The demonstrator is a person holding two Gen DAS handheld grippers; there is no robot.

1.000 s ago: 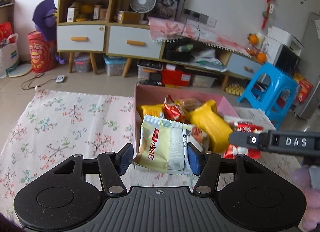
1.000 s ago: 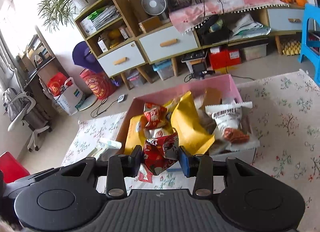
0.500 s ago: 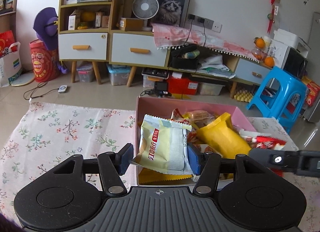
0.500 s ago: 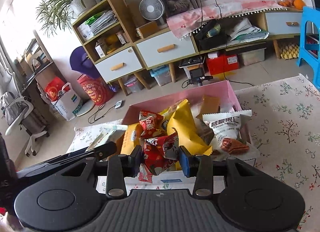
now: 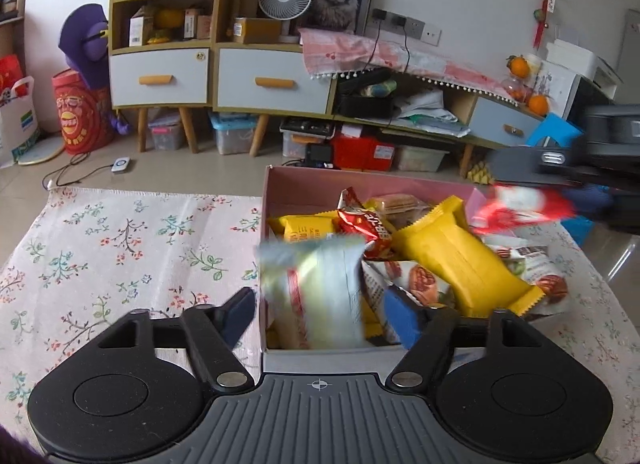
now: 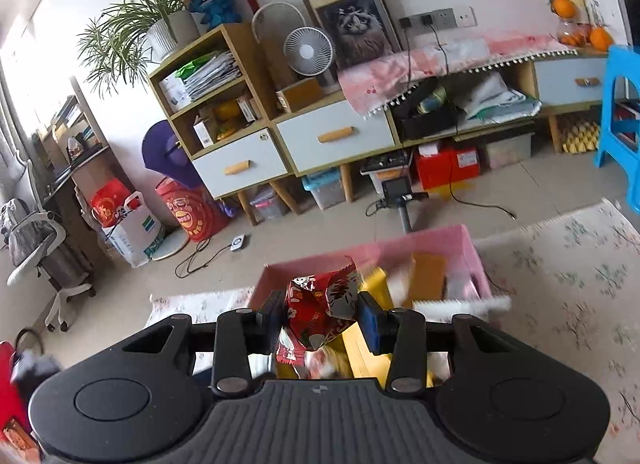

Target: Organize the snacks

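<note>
A pink box full of snack packets sits on the floral cloth. My left gripper hovers at the box's near wall, its jaws opening. A pale green-and-white packet, blurred, sits loose between them over the box's near left corner, and neither pad touches it. My right gripper is shut on a crumpled red packet above the pink box. In the left wrist view that right gripper comes in from the right with the red packet above the box's far right side.
In the box lie yellow packets, a red packet and a nut packet. The floral cloth spreads left of the box. A blue stool and low cabinets stand beyond the table.
My left jaws have spread and the pale packet has slipped free, dropping towards the box. The right gripper has risen and moved over the box with the red packet.
</note>
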